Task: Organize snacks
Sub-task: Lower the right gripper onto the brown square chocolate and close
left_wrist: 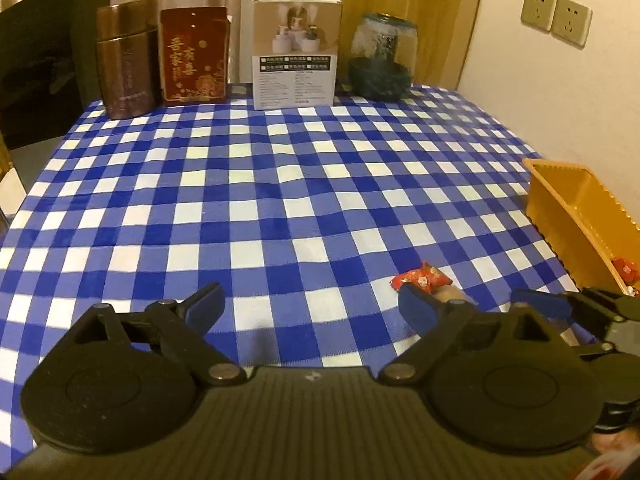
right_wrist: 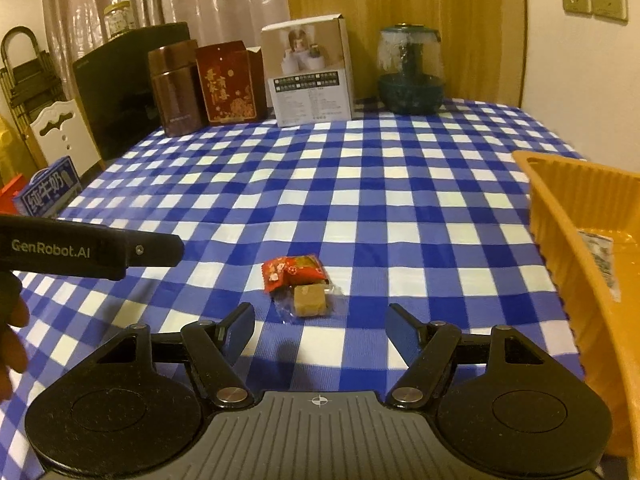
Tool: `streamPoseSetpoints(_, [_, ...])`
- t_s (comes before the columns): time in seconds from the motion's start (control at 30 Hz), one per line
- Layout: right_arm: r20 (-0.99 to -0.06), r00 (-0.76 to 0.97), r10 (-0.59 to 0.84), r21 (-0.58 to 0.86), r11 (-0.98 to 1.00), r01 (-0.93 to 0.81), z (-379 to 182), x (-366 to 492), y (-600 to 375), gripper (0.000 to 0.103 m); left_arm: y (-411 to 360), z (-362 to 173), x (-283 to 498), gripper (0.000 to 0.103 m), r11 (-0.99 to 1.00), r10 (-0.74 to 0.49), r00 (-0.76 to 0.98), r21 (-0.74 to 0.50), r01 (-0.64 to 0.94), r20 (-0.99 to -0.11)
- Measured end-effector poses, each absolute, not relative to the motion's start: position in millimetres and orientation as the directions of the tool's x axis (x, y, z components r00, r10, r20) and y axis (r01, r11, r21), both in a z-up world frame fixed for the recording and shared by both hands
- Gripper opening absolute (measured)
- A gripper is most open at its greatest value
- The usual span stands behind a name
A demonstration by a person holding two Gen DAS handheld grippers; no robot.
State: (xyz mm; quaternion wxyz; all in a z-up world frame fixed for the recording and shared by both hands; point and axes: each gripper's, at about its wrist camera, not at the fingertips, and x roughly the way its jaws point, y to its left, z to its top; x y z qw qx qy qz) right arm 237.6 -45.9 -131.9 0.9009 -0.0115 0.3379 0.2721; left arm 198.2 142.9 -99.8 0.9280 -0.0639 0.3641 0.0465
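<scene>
left wrist view:
left claw (left_wrist: 310, 308): spread wide, nothing between the fingers, low over the worktop (left_wrist: 280, 184)
red snack packet (left_wrist: 420, 278): on the checked cloth at about 2 o'clock of the claw, just past its right fingertip
wrapped tan sweet (left_wrist: 452, 294): mostly hidden behind that fingertip, touching or just beside the red packet; cannot tell which here
orange tray (left_wrist: 568, 196): at 3 o'clock, by the worktop's right edge; one red snack (left_wrist: 626, 270) already in its near end
right claw (left_wrist: 568, 304): pokes in at lower right, near the tray's near end

right wrist view:
right claw (right_wrist: 320, 334): spread, empty, aimed at the two loose snacks
wrapped tan sweet (right_wrist: 310, 300): at 12 o'clock just ahead of the fingers; clear crinkly wrapper, blocky
red snack packet (right_wrist: 292, 272): right behind it at 12 o'clock, touching it
orange tray (right_wrist: 560, 216): at 2–3 o'clock, what looks like a printed packet (right_wrist: 598, 264) lying inside
left claw (right_wrist: 92, 254): body enters from 9 o'clock, fingers out of view here

handling:
weight: both look very light
tan sweet: probably firm block, slick film; pinch across the block's flat sides, not the loose wrapper ends
red packet: soft foil, likely to crumple or slide; take it across the filled middle, gently
risk: the two touch, so closing on one may nudge the other
</scene>
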Motion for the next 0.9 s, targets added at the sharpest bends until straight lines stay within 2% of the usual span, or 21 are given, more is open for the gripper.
streamPoseSetpoints(0.07, [-0.617,0.618,0.487,0.161,0.847,-0.506,-134.4,242.8,-40.4,0.062,142.7,-99.7,204.5,0.093,0.99,0.039,0.731,-0.072,-0.12,-0.682])
streamPoseSetpoints(0.33, [-0.627,0.623,0.468,0.114,0.846,-0.52,-143.5,256.2,-23.0,0.051,149.1,-106.8,215.2,0.092,0.99,0.024,0.705,-0.082,-0.116,-0.708])
streamPoseSetpoints(0.6, [-0.634,0.632,0.446,0.055,0.841,-0.538,-149.3,252.6,-17.9,0.048,148.3,-107.9,216.6,0.093,0.989,0.008,0.697,-0.098,-0.113,-0.717])
streamPoseSetpoints(0.77, [-0.632,0.639,0.438,0.049,0.845,-0.532,-149.1,252.7,-20.0,0.038,145.1,-109.5,217.1,0.092,0.99,0.002,0.693,-0.096,-0.103,-0.721])
streamPoseSetpoints(0.9, [-0.636,0.635,0.439,0.055,0.847,-0.529,-147.7,253.5,-22.7,0.036,145.1,-110.0,218.0,0.092,0.99,-0.001,0.691,-0.096,-0.099,-0.723])
